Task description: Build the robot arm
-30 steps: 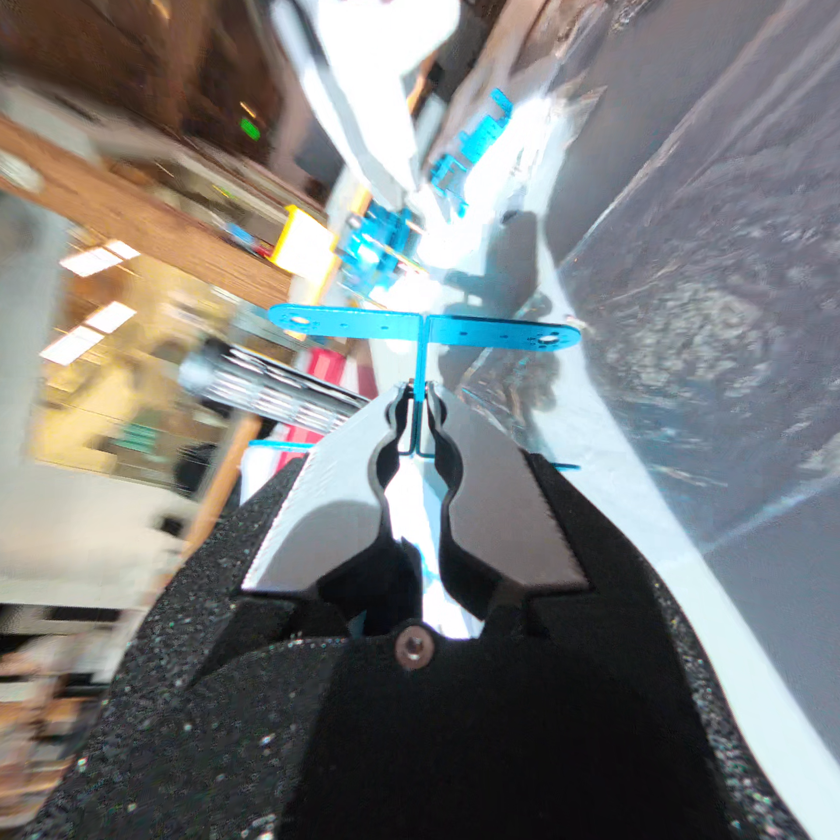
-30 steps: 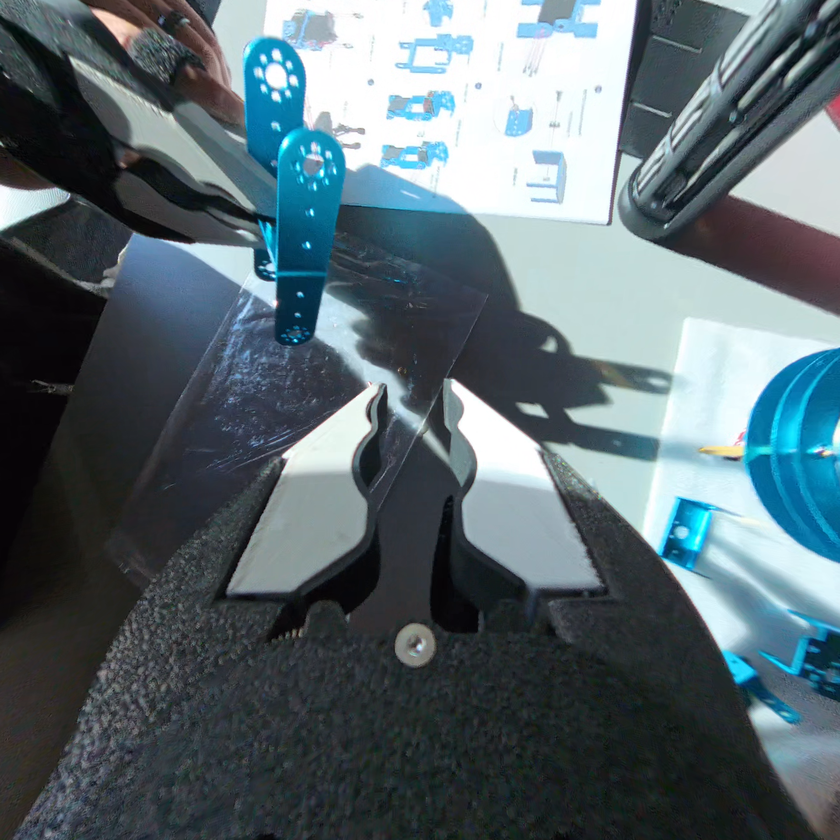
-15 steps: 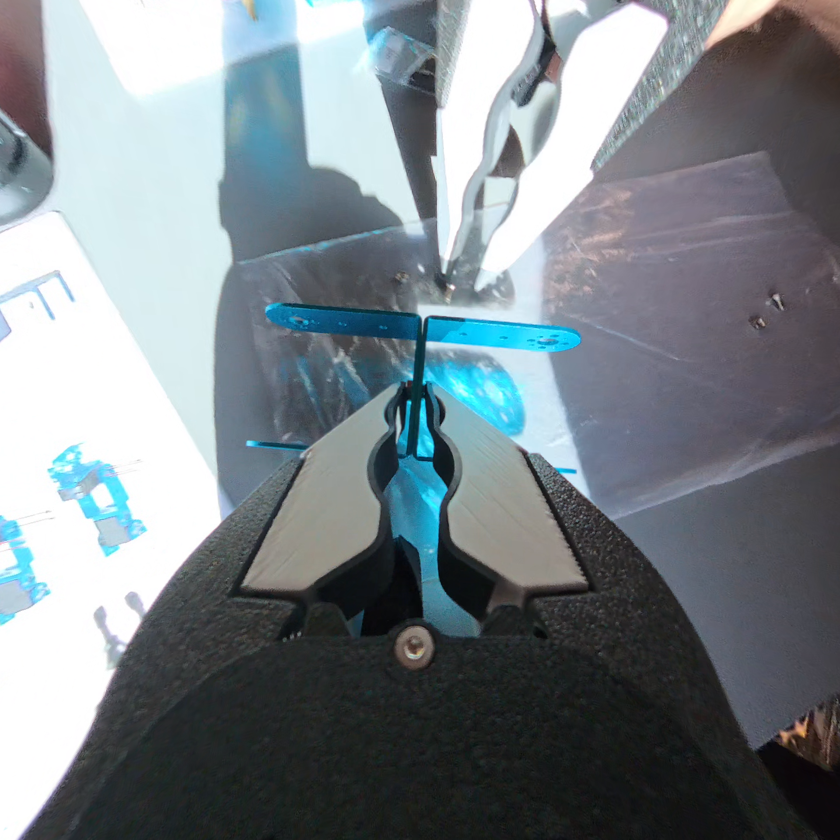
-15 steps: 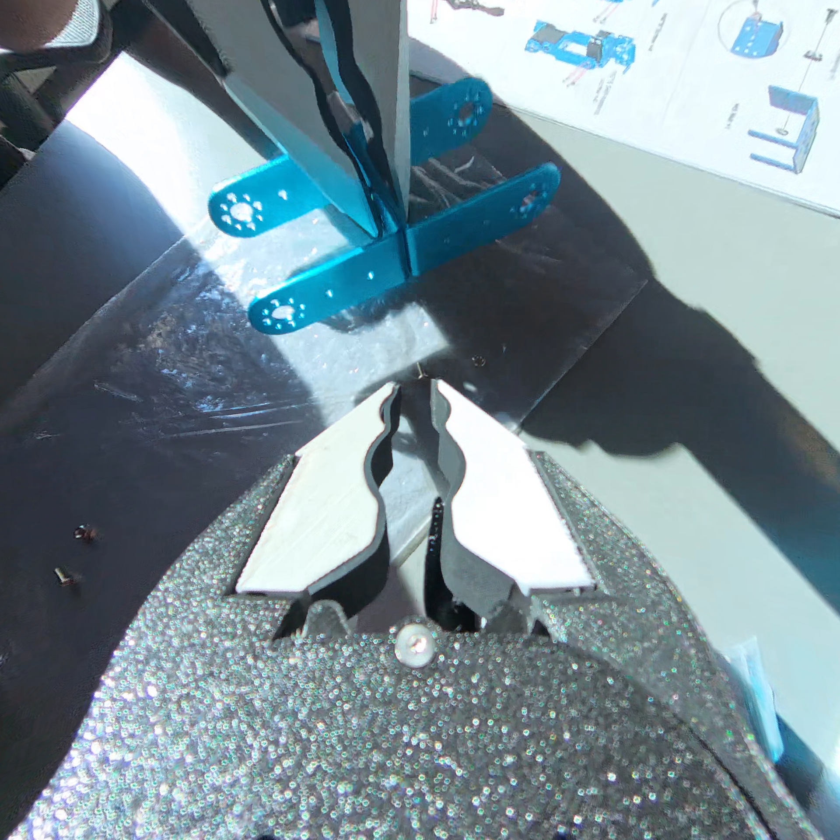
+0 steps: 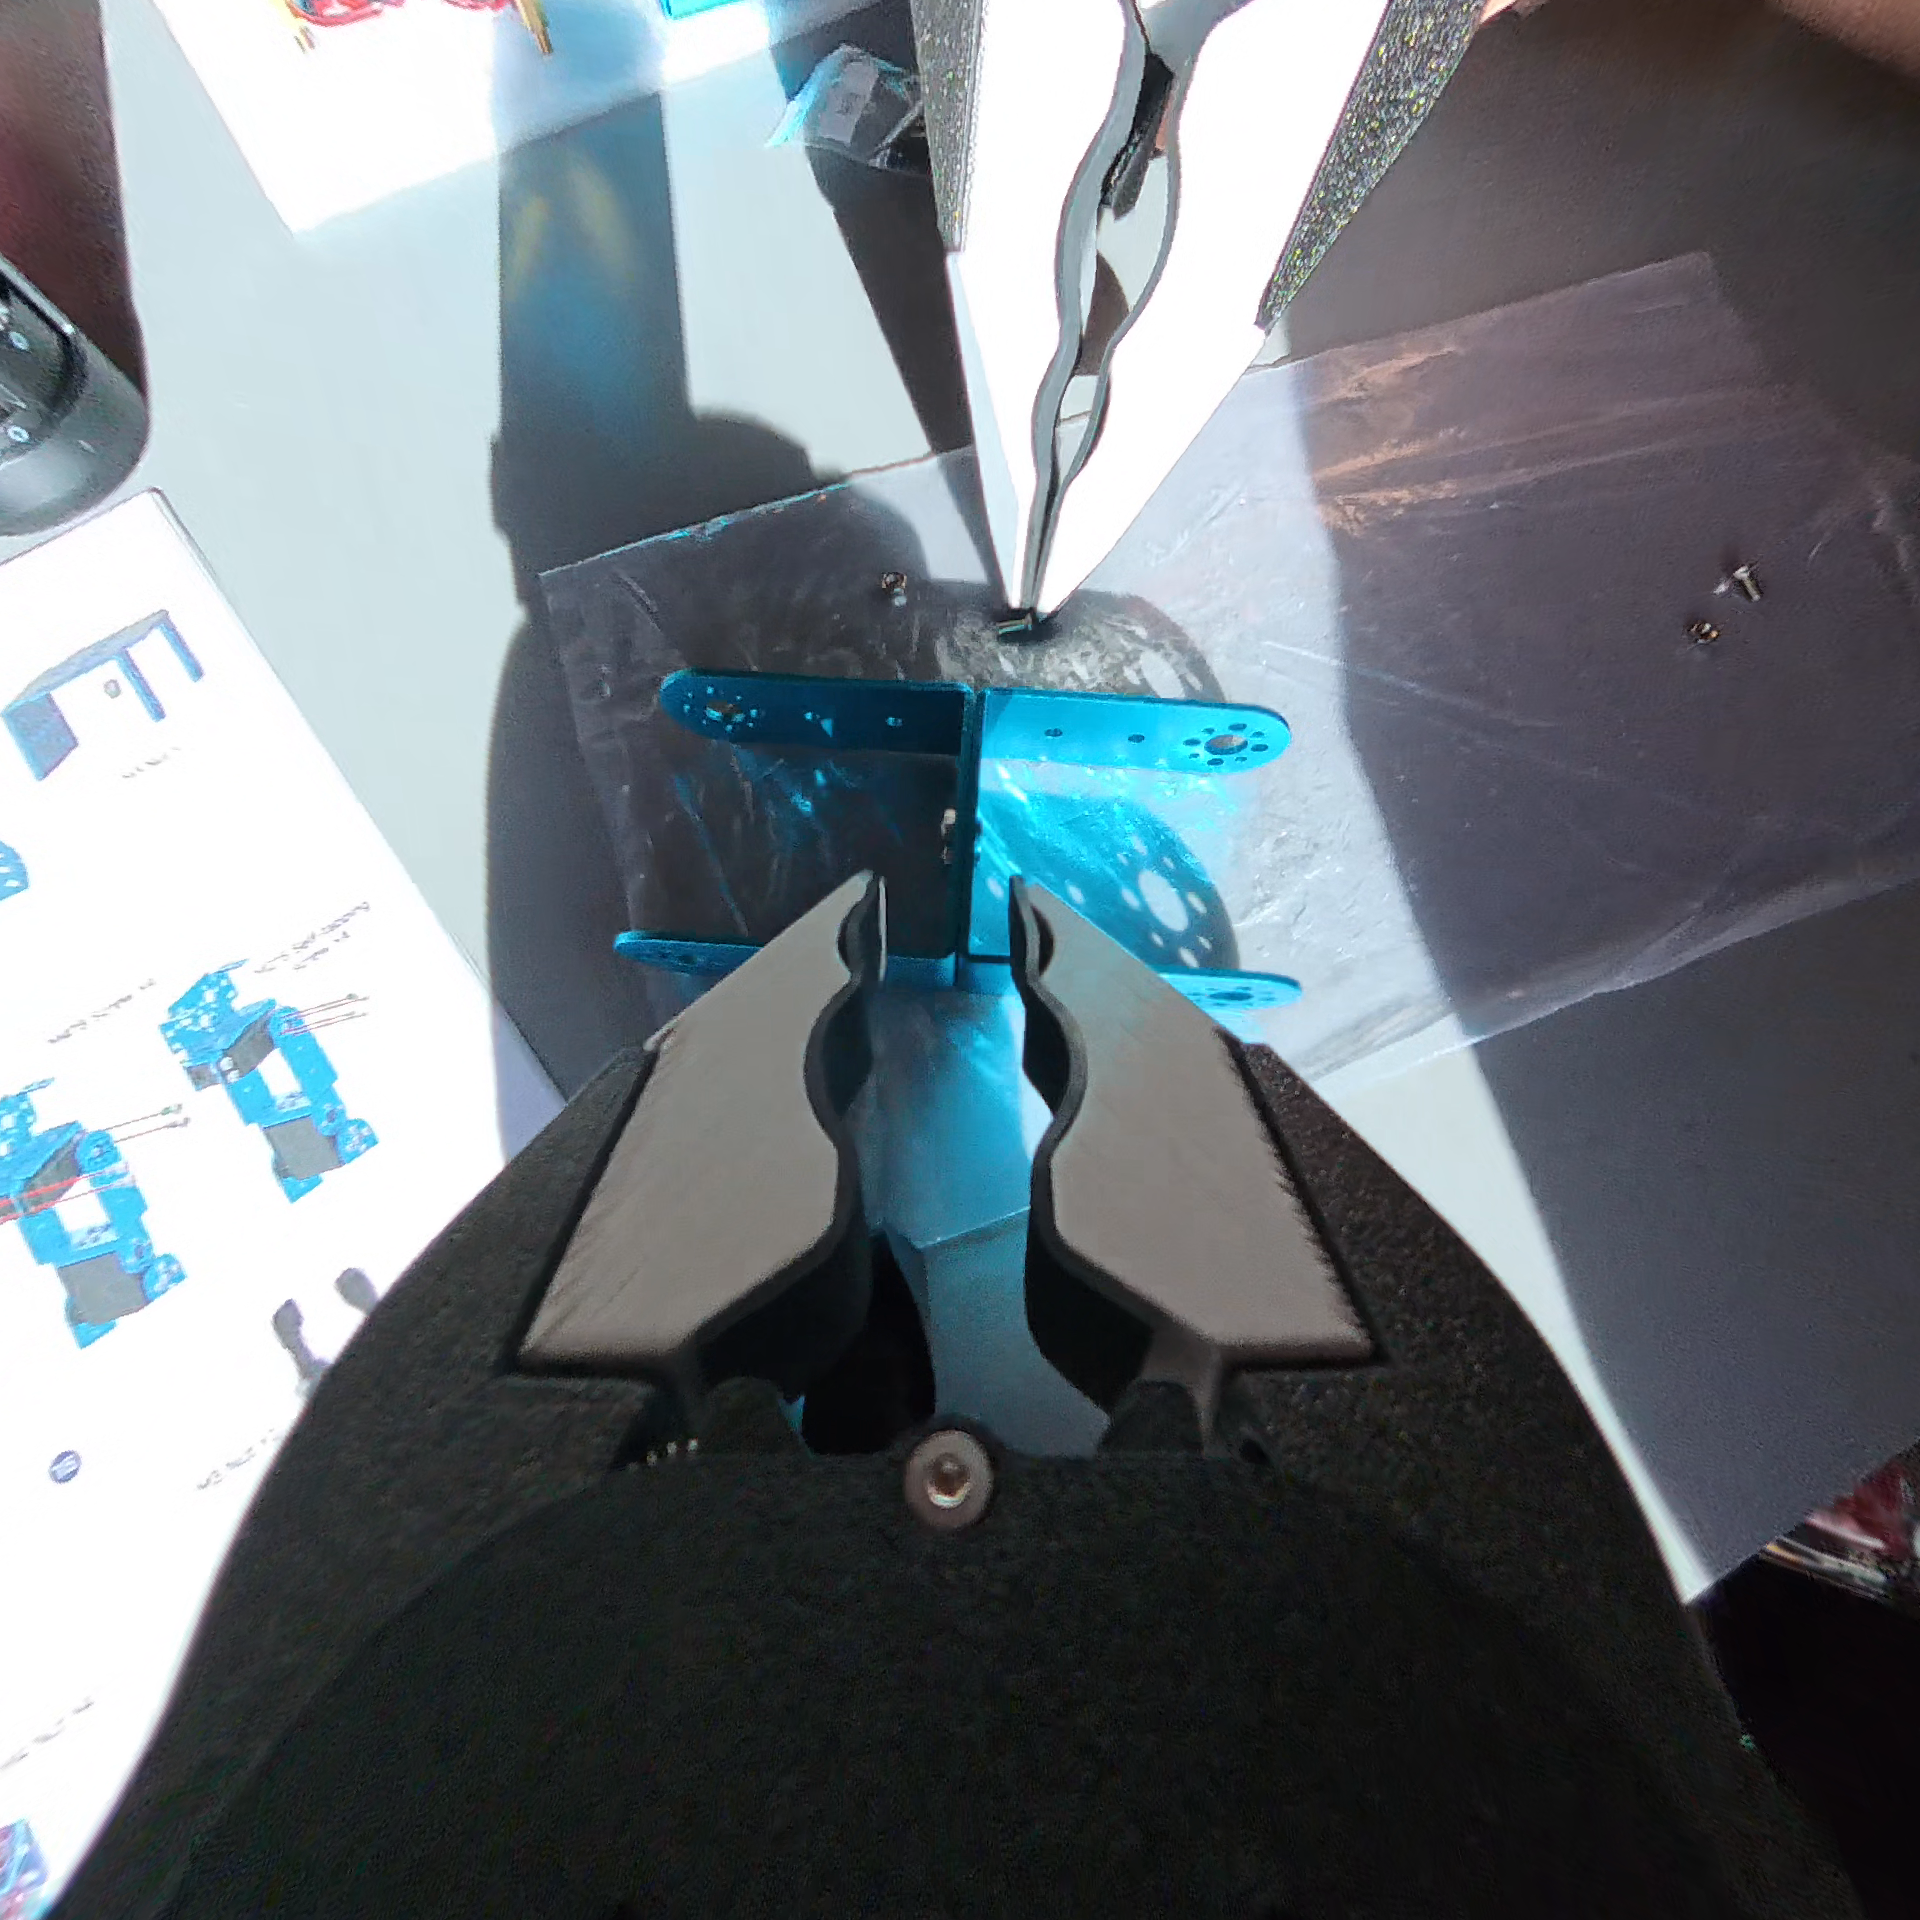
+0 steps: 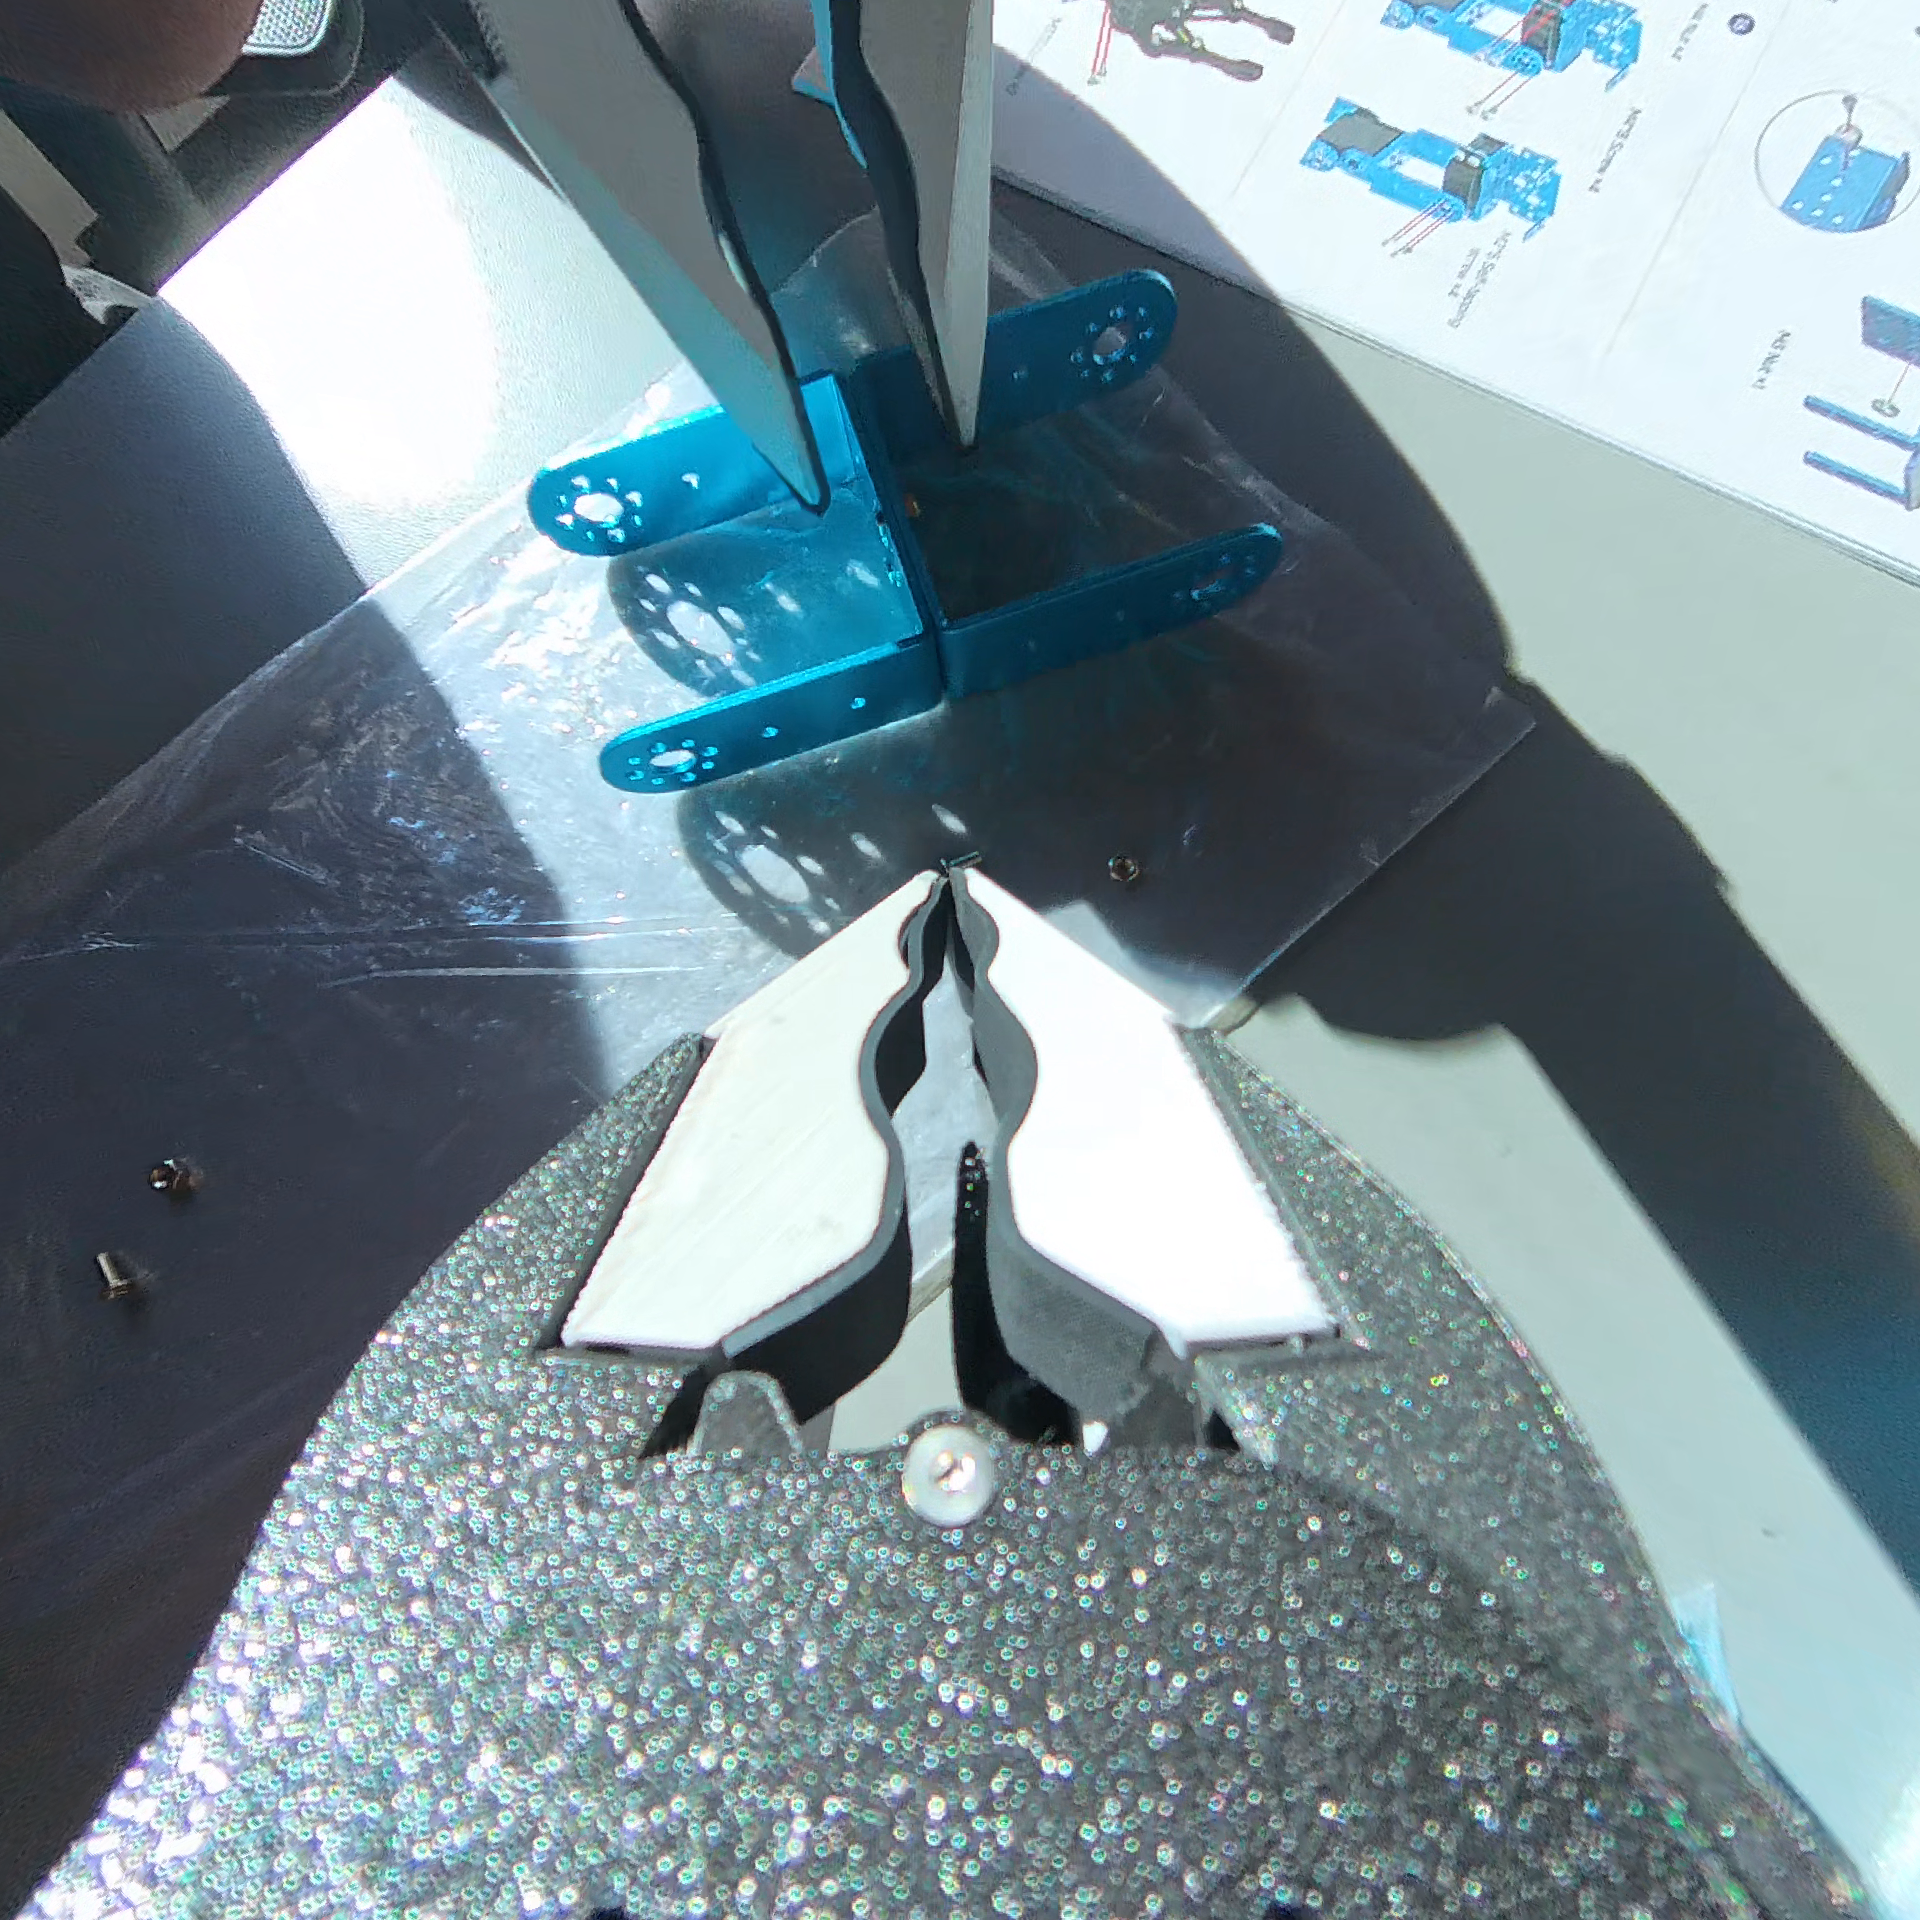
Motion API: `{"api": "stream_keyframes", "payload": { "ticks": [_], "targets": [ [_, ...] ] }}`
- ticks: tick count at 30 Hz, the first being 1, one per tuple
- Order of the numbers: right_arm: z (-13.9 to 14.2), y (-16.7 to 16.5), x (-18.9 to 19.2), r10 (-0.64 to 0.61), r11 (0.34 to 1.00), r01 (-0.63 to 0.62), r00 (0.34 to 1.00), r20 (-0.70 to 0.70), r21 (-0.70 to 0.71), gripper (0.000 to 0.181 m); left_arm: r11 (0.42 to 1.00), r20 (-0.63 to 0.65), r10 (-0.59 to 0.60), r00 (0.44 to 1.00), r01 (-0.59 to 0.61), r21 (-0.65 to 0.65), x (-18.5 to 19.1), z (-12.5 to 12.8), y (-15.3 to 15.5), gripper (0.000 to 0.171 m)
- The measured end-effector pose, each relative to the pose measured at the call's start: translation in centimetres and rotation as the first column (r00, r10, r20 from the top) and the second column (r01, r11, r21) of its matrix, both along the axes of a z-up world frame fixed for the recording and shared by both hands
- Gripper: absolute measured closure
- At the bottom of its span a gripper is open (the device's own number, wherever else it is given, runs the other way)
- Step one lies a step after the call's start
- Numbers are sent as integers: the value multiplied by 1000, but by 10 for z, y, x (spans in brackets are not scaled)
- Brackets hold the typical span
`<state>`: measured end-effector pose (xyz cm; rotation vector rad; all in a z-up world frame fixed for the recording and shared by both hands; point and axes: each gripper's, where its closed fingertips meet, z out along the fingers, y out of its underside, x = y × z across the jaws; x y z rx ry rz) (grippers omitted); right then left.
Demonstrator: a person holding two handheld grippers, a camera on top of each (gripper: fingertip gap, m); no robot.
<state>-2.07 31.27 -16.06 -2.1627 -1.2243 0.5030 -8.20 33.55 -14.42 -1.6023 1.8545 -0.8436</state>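
A blue metal bracket assembly [image 5: 1101, 740] of two U-shaped pieces joined back to back stands on a clear plastic sheet [image 5: 1507, 623]. My left gripper [image 5: 943, 894] is open. Its fingers straddle the assembly's centre web with a gap on each side, as the right wrist view also shows [image 6: 883, 468]. My right gripper [image 6: 951, 878] is shut, tips down on the sheet just in front of the bracket [image 6: 790, 717]. A small dark screw [image 6: 958, 860] is pinched at its tips. The left wrist view shows that gripper [image 5: 1023, 603] and the screw [image 5: 1013, 625] too.
A printed instruction sheet [image 5: 208, 935] lies to the left of the plastic sheet, also in the right wrist view [image 6: 1558, 156]. A loose nut [image 6: 1120, 865] and small fasteners [image 6: 171, 1174] lie on the sheet. A black cylindrical object [image 5: 42, 416] is at the far left. About 8 cm separates my left fingertips from my right. Both grippers' tips are roughly 25 cm from the black cylindrical object [image 5: 42, 416].
My left gripper came down to the sheet and opened, letting go of the blue bracket, which now stands on the sheet. My right gripper's pads closed on the small screw.
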Motion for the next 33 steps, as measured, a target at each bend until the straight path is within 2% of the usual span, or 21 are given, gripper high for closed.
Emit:
{"api": "stream_keyframes", "payload": {
  "ticks": [7, 10, 12, 16, 21, 24, 26, 27, 29, 31, 33],
  "targets": [
    [7, -1, -1, -18, 1000, 19, 1000, -7, 23, 181, 993, -27, -98, 995, 100, 68, 0, -3, -6, 161],
    [17, -4, -1, -20, 998, 21, 1000, -11, 56, 181, 989, -44, -96, 994, 101, 109, 3, -6, -4, 168],
    [33, -8, -12, -1, 996, 7, 998, -61, 93, 181, 989, -45, -116, 992, 120, 91, 3, -5, -5, 168],
    [51, -9, -40, 50, 983, -43, 998, -35, 180, 181, 990, -37, -138, 990, 139, 17, 5, -6, -5, 169],
    [40, -1, -53, 45, 981, -57, 997, 69, 187, 181, 989, -31, -146, 989, 147, 18, 6, -6, -5, 168],
    [37, 0, -32, 4, 986, -26, 991, 132, 166, 181, 990, -18, -144, 989, 144, -1, 5, -6, -5, 168],
    [34, -14, -9, -28, 999, 22, 990, 141, 38, 178, 991, -10, -135, 991, 135, 3, 5, -6, -5, 169],
    [33, -16, -3, -55, 998, 53, 991, 125, 19, 173, 991, -7, -132, 991, 132, 6, 5, -6, -5, 168],
    [29, -21, -5, -52, 999, 50, 995, 81, 21, 175, 992, -8, -129, 992, 129, 0, 5, -6, -5, 169],
    [13, -16, 3, -82, 996, 76, 984, 159, 39, 176, 991, -4, -131, 991, 131, -4, 5, -6, -6, 168],
    [7, -12, 5, -81, 996, 75, 982, 169, 44, 176, 991, 7, -134, 991, 134, -7, 5, -6, -6, 168]
  ]
}}
